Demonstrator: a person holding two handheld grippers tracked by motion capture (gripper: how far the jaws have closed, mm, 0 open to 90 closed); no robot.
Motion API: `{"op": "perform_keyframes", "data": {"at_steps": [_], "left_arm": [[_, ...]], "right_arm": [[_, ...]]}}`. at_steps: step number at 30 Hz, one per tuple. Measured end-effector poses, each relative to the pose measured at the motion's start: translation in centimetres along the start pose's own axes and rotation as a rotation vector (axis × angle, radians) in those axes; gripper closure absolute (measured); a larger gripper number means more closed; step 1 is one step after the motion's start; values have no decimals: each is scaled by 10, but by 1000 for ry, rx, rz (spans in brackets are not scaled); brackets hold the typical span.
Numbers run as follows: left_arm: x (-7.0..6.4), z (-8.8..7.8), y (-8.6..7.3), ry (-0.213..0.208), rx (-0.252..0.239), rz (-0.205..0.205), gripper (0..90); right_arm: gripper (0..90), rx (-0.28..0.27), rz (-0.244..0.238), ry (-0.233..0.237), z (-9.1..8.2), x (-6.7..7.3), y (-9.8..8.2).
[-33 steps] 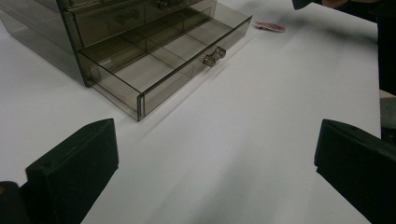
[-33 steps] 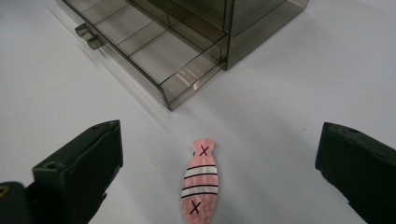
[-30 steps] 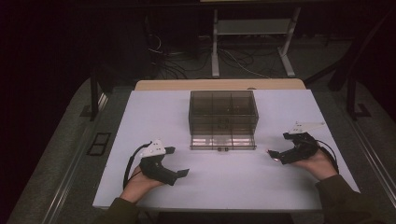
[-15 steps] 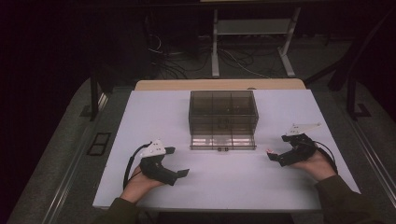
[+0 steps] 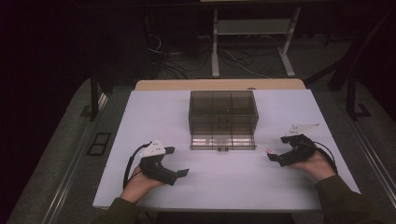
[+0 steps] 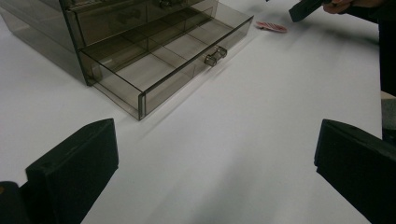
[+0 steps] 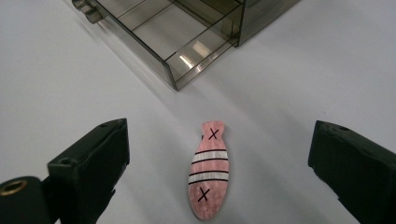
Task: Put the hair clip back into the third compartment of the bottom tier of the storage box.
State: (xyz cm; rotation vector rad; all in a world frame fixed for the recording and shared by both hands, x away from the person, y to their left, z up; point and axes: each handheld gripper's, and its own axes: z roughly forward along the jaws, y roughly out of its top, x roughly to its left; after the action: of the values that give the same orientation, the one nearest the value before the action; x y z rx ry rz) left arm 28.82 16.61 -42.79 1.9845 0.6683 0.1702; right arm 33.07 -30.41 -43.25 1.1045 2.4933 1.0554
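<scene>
A smoky clear drawer cabinet [image 5: 223, 108] stands mid-table with its bottom drawer [image 5: 223, 142] pulled out; that drawer [image 6: 177, 51] [image 7: 173, 32] looks empty. A pink fish-shaped piece [image 7: 209, 177] with white bands and black crosses lies flat on the white table, right of the drawer [image 5: 269, 150] [image 6: 271, 26]. My right gripper [image 7: 219, 140] [image 5: 277, 148] is low over it, and its jaws have just been closing a little. The piece lies between them untouched, with wide gaps on both sides. My left gripper [image 5: 178, 161] [image 6: 215, 163] rests open at the front left, with nothing between its jaws.
The white tabletop [image 5: 154, 116] has bare room left and right of the cabinet and in front of the drawer. Behind the table are a wooden edge [image 5: 219, 84], desk legs and cables on a dark floor.
</scene>
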Motion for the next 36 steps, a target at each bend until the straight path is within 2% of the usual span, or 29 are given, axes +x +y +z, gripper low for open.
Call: {"op": "perform_keyframes", "data": {"at_steps": [4, 5, 6, 11, 13, 19, 25, 36], "left_arm": [[0, 0, 0, 0, 0, 0, 0], [0, 0, 0, 0, 0, 0, 0], [0, 0, 0, 0, 0, 0, 0], [0, 0, 0, 2, -4, -2, 0], [0, 0, 0, 3, -3, -1, 0], [0, -1, 0, 5, -3, -2, 0], [1, -1, 0, 6, -1, -3, 0], [1, -1, 0, 10, -5, -5, 0]], "right_arm": [[62, 0, 4, -2, 0, 0, 0], [83, 2, 6, -1, 0, 0, 0], [147, -1, 4, 1, -1, -1, -1], [154, -4, 10, -1, -2, -1, -1], [212, -3, 9, 3, -2, -1, -1], [308, -3, 6, 11, -4, 0, 0], [379, -2, 7, 10, -4, 0, -1], [506, 19, -19, 13, 0, 2, -1]]}}
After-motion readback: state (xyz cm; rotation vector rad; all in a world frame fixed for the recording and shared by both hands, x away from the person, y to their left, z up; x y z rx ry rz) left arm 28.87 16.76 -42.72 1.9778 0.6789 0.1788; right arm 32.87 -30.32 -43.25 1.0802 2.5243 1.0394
